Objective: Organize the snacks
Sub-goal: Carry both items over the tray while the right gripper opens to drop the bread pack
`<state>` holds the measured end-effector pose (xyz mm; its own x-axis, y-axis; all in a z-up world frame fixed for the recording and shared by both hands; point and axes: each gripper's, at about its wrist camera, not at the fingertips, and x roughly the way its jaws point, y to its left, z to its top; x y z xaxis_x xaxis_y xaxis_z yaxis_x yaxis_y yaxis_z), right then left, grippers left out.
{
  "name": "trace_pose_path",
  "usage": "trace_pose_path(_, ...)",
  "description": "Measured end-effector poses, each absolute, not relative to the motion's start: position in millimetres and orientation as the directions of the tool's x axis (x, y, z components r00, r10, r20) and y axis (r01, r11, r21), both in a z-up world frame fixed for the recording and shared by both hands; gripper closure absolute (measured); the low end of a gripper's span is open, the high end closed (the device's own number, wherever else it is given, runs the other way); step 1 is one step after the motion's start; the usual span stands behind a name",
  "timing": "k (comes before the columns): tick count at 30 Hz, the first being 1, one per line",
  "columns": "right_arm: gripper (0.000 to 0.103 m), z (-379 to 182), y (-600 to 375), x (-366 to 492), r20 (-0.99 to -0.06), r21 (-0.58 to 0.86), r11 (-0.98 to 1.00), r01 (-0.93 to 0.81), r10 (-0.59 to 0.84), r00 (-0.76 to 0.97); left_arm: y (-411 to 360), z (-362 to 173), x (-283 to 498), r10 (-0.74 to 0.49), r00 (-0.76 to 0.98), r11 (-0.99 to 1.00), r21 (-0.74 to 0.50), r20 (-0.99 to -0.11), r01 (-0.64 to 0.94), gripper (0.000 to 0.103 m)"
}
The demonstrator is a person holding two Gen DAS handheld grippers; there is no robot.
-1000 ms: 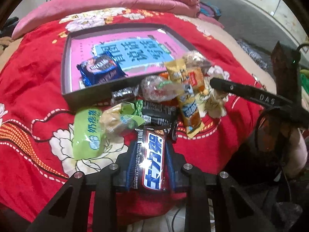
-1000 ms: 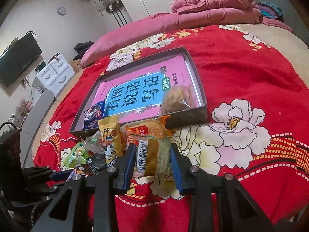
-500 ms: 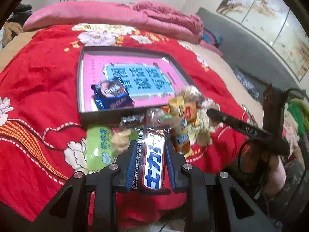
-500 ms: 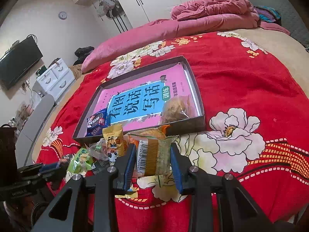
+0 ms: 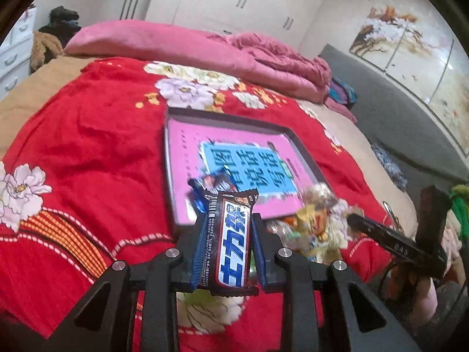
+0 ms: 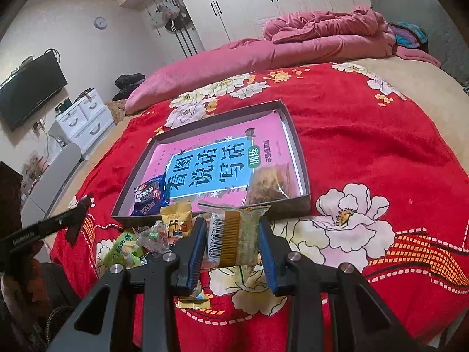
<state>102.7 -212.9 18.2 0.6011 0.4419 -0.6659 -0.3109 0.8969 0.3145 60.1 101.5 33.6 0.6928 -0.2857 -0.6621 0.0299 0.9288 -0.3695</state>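
My left gripper (image 5: 229, 224) is shut on a dark chocolate bar (image 5: 230, 246) with blue-and-white lettering, held upright above the red bedspread, just short of the tray's near rim. The shallow dark tray (image 5: 227, 117) with a pink-and-blue book cover inside holds a blue cookie pack (image 5: 215, 182). My right gripper (image 6: 231, 228) is shut on a tan-and-green wrapped snack (image 6: 234, 234) with a barcode, in front of the tray (image 6: 293, 135). Inside the tray lie the blue cookie pack (image 6: 149, 195) and a clear bag of brown snack (image 6: 268, 183). A pile of loose snacks (image 6: 146, 237) sits left of my right gripper.
The red floral bedspread (image 6: 381, 146) covers the bed; a pink quilt (image 6: 322, 38) is bundled at the far end. A white drawer unit (image 6: 82, 117) and a wall TV (image 6: 29, 88) stand to the left. The other gripper's handle (image 5: 390, 243) shows at right in the left wrist view.
My left gripper has lifted the chocolate bar off the pile and moved up toward the tray, its view tilting upward. The right gripper has stayed nearly still with its snack.
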Motion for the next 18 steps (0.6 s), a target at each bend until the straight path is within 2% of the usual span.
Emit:
trace_pose_path(10,0.068,20,-212,112,-0.663,0.310,0.900,-0.305,0.435,0.610,111,27,92,-0.248,0.713,0.927,-0.375,-0.656,-0.024,0.074)
trace_pose_path(18,0.068,20,-208,122,-0.665,0.301,0.902,-0.309,0.431,0.610,105,16,115,-0.197,0.703,0.946,-0.321,-0.683,-0.047,0.074)
